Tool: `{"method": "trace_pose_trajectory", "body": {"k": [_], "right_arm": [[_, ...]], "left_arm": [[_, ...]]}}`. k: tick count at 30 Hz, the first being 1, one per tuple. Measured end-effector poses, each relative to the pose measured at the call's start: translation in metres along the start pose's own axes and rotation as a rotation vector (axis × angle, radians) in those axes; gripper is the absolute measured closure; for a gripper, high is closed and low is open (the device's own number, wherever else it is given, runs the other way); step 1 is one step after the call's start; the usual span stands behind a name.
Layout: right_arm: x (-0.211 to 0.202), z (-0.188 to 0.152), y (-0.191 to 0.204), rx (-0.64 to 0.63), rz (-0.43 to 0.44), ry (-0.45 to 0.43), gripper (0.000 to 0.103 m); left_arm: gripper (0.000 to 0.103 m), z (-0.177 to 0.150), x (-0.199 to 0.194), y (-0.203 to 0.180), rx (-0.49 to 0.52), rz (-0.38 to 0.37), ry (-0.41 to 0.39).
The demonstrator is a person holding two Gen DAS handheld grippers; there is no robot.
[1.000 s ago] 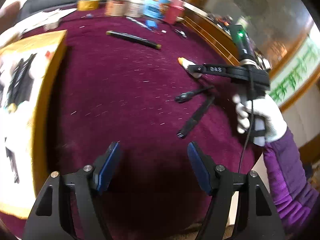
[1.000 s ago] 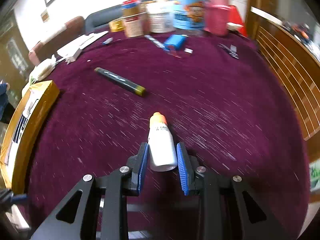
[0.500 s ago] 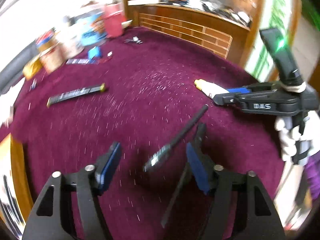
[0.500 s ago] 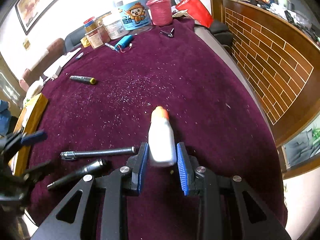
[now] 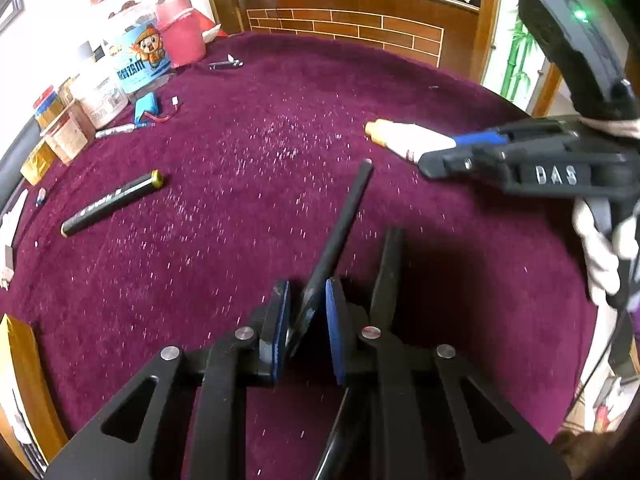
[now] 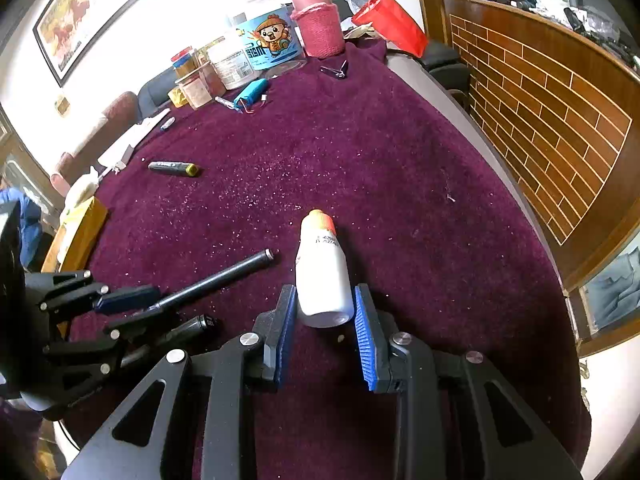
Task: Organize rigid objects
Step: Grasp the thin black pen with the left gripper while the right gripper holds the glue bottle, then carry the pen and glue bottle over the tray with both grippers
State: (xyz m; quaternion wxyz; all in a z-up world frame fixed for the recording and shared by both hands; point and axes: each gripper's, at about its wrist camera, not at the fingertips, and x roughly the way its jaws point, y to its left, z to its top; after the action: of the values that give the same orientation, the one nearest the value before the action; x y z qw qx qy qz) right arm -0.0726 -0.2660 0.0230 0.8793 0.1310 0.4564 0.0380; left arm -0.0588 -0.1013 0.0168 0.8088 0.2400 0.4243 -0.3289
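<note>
My left gripper [image 5: 306,304] is shut on a black pen [image 5: 340,224] that points away over the purple cloth; it also shows in the right wrist view [image 6: 216,280]. A second black pen [image 5: 386,272] lies just right of it. My right gripper [image 6: 324,312] is shut on a white bottle [image 6: 322,272] with an orange cap; the bottle also shows in the left wrist view [image 5: 412,140], held just above the cloth. A black marker with a yellow end [image 5: 112,202] lies to the left.
Jars, a pink flask [image 6: 318,24] and a blue battery pack [image 6: 250,94] stand at the table's far side. A yellow box [image 6: 76,236] sits at the left edge. A wooden brick-pattern counter [image 6: 552,112] runs along the right.
My left gripper has moved forward and closed on the black pen. My right gripper still holds the white bottle and has shifted slightly.
</note>
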Motion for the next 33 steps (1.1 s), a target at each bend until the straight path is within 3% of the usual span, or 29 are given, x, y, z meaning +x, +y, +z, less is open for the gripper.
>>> {"method": "trace_pose_trajectory", "body": {"k": [5,7,10,14,22,29,33], "right_arm": [[0.003,0.003,0.006,-0.017,-0.039,0.004,0.076],[0.005,0.004,0.008,-0.012,-0.047,0.002,0.075],[0.007,0.006,0.012,-0.031,-0.065,-0.001,0.077],[0.002,0.002,0.011,0.011,0.008,-0.007,0.079],[-0.014,-0.001,0.030,0.033,0.089,-0.024,0.079],[-0.025,-0.001,0.089,-0.028,0.219,-0.016,0.079],[-0.018,-0.003,0.137,-0.084,0.306,0.018,0.079]], "left_arm": [[0.091,0.008,0.005,-0.007,-0.017,0.025,-0.032],[0.096,0.006,0.003,-0.007,-0.026,0.009,-0.035],[0.096,0.000,-0.002,0.000,-0.083,-0.035,-0.034],[0.096,-0.015,-0.015,0.011,-0.173,-0.082,-0.057],[0.096,-0.046,-0.067,0.044,-0.357,-0.184,-0.188],[0.096,-0.112,-0.131,0.102,-0.577,-0.206,-0.308],[0.096,-0.164,-0.162,0.140,-0.711,-0.142,-0.356]]}}
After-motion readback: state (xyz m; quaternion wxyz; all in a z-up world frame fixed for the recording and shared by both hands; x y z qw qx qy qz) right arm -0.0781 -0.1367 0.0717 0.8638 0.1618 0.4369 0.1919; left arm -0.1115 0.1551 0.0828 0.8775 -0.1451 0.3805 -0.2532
